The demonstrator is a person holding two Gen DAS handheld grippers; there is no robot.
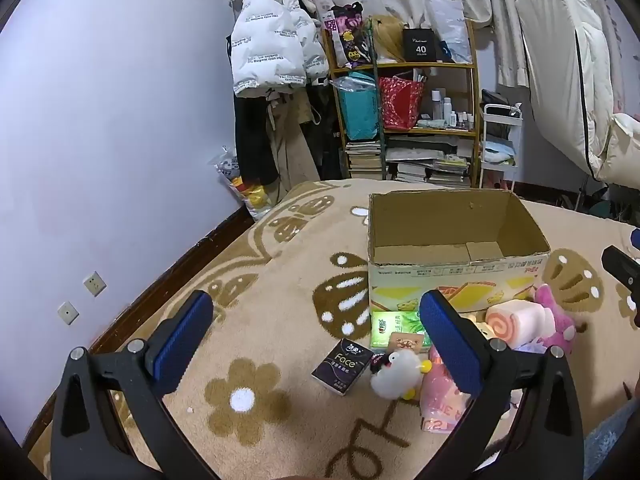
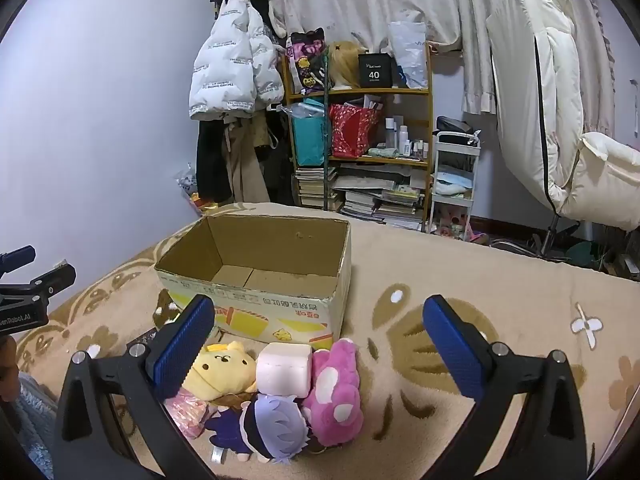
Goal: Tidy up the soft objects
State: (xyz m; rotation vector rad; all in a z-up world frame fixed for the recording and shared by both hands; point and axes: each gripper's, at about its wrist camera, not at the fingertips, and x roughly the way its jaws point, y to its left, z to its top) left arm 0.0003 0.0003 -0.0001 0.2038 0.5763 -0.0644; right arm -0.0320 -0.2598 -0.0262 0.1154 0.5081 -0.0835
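An open, empty cardboard box [image 1: 456, 264] [image 2: 256, 280] stands on the patterned beige blanket [image 1: 280, 280]. In front of it lies a pile of soft toys: a white plush duck [image 1: 396, 374], a pink-white roll-cake plush [image 1: 516, 318] [image 2: 285, 368], a pink plush [image 1: 554, 316] [image 2: 334, 392], a yellow bear plush [image 2: 222, 370], a purple-haired doll [image 2: 272, 428]. My left gripper [image 1: 316, 340] is open and empty, above the duck and tissue packs. My right gripper [image 2: 318, 348] is open and empty, just above the plush pile.
A black "Face" tissue pack [image 1: 342, 366], a green tissue pack [image 1: 394, 328] and a pink plastic bag [image 1: 442, 404] lie by the toys. A shelf [image 2: 360, 140] with books and bags, hanging coats and a white chair [image 2: 560, 120] stand behind the bed.
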